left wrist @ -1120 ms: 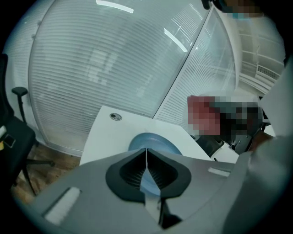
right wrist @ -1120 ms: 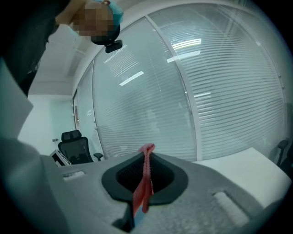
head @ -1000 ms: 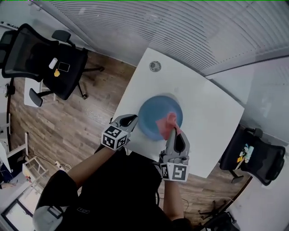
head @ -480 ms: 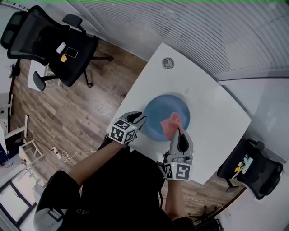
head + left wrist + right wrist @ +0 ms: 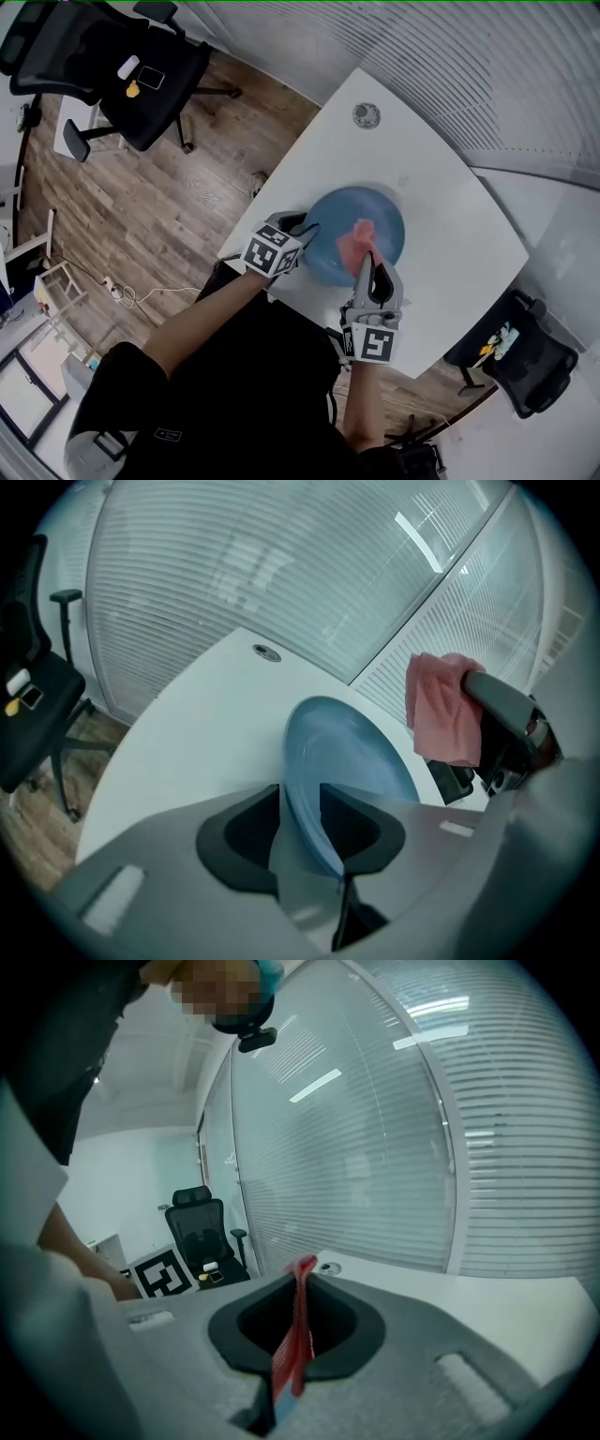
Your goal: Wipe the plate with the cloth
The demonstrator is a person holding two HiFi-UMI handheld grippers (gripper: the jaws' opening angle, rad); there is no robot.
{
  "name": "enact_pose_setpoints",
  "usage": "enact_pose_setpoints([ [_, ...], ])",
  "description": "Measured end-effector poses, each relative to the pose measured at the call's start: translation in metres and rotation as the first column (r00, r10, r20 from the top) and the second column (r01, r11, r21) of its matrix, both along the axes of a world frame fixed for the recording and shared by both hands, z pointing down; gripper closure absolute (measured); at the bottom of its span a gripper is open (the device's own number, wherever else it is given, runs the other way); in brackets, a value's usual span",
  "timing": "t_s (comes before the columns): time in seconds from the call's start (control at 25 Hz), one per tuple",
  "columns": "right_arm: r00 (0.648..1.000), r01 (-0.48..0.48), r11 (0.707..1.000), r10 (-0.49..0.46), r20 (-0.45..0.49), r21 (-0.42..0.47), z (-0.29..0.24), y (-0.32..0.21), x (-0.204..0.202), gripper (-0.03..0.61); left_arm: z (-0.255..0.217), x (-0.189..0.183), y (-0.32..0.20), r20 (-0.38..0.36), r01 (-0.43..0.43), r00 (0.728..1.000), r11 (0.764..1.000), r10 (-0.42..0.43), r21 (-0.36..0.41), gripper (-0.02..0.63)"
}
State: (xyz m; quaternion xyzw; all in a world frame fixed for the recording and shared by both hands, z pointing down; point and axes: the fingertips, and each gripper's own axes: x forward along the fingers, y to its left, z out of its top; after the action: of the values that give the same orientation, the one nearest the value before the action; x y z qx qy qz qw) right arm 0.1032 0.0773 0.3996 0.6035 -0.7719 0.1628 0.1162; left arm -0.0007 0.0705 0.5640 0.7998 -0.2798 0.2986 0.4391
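Note:
A blue plate [image 5: 382, 217] is at the near part of the white table [image 5: 450, 272]. Its near-left rim runs between the jaws of my left gripper [image 5: 302, 234]. Those jaws are opening and stand a little apart from the rim. In the left gripper view the plate [image 5: 349, 761] looks tilted, with its edge passing through my left gripper [image 5: 300, 808]. My right gripper [image 5: 366, 262] is shut on a pink cloth [image 5: 354, 240] that hangs over the plate's middle. In the right gripper view the cloth [image 5: 300, 1326] is pinched between the jaws of my right gripper [image 5: 302, 1286]. The cloth [image 5: 442, 714] also shows in the left gripper view.
A round grommet [image 5: 366, 115] sits near the table's far corner. A black office chair [image 5: 141, 66] stands on the wood floor at the left, another chair [image 5: 514, 364] at the lower right. Slatted blinds run behind the table.
Both grippers have come down toward the table with the plate and the cloth. The left jaws have spread apart around the plate's rim. The cloth stays pinched in the right gripper.

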Motion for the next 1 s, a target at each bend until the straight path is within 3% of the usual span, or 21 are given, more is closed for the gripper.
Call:
enact_pose_setpoints([
  [0.28, 0.990, 0.100, 0.991, -0.108, -0.089, -0.093, 0.030, -0.005, -0.012, 0.566, 0.010, 0.002, 0.003, 0.042, -0.024, 0.999, 1.000, 0.025, -0.015, 0.541],
  [0.48, 0.943, 0.246, 0.954, -0.276, -0.188, -0.169, 0.055, -0.012, -0.037, 0.566, 0.010, 0.003, 0.001, 0.058, -0.035, 0.998, 0.999, 0.036, -0.011, 0.557],
  [0.64, 0.857, 0.381, 0.890, -0.441, -0.264, -0.251, 0.081, -0.005, -0.059, 0.565, 0.011, 0.003, 0.004, 0.069, -0.060, 0.996, 0.998, 0.060, -0.004, 0.563],
  [0.8, 0.717, 0.513, 0.784, -0.615, -0.328, -0.350, 0.105, 0.005, -0.081, 0.566, 0.010, 0.001, 0.006, 0.071, -0.077, 0.994, 0.997, 0.077, -0.008, 0.565],
  [0.88, 0.652, 0.540, 0.754, -0.655, -0.381, -0.374, 0.114, 0.004, -0.088, 0.566, 0.010, 0.003, 0.007, 0.066, -0.091, 0.994, 0.996, 0.092, -0.011, 0.569],
  [1.0, 0.582, 0.568, 0.713, -0.701, -0.411, -0.412, 0.127, 0.003, -0.096, 0.566, 0.009, 0.005, 0.012, 0.061, -0.112, 0.992, 0.994, 0.113, -0.016, 0.572],
])
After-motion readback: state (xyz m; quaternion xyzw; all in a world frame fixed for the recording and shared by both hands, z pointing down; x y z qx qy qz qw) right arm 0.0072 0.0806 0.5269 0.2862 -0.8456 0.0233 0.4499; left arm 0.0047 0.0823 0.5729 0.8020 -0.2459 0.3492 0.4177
